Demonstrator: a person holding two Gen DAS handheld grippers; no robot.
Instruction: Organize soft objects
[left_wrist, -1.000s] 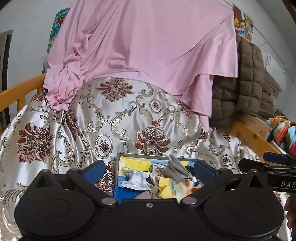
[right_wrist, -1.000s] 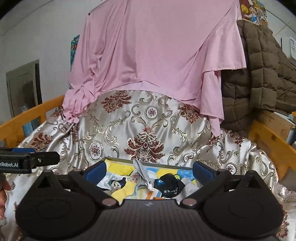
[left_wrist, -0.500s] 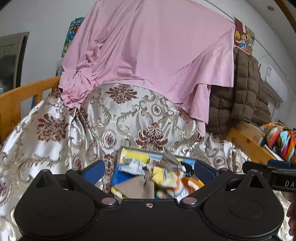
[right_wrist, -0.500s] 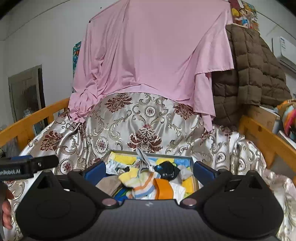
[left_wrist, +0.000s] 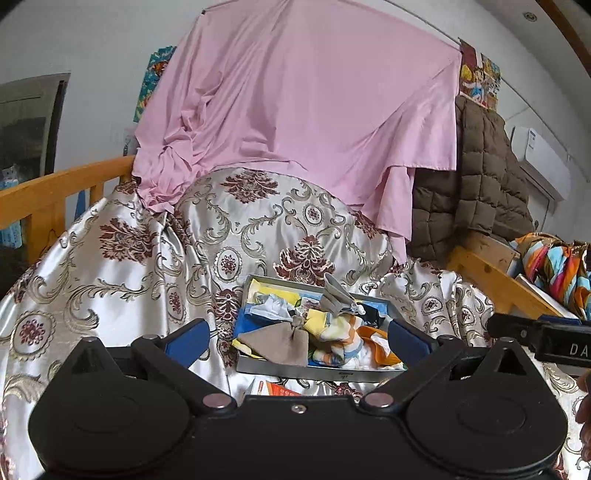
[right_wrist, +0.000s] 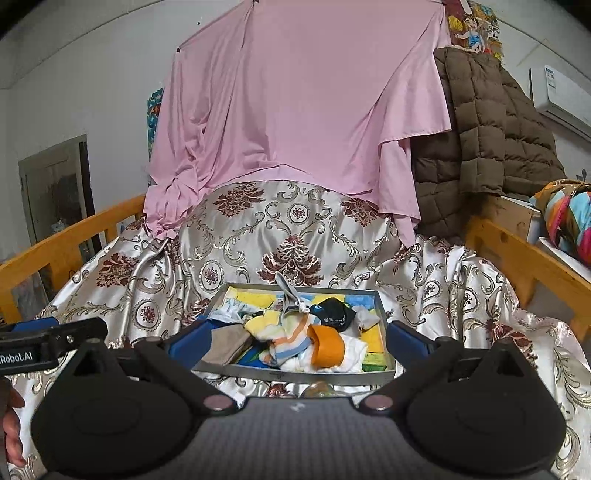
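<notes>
Left wrist view, left gripper (left_wrist: 297, 338) hovering wide open and holding nothing, grey tray (left_wrist: 317, 373) of mixed socks (left_wrist: 341, 326) lying on patterned satin cover (left_wrist: 122, 273), right wrist view, right gripper (right_wrist: 295, 338) spreading open and empty, same tray sitting between its fingers (right_wrist: 190, 341).

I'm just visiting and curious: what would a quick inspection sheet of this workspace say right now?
Surface: patterned satin bedspread, rumpled, over a wooden-railed bed.
Job's things: grey tray on the bedspread, holding a jumble of small soft items: tan cloth, black piece, orange-striped socks.
Clutter: a partly hidden orange and white item lies just in front of the tray.
Grippers: left hand-held gripper and right hand-held gripper both open, empty, short of the tray.
Cables: nothing seen.
Surroundings: pink sheet draped behind, brown quilted coat, wall air conditioner.
</notes>
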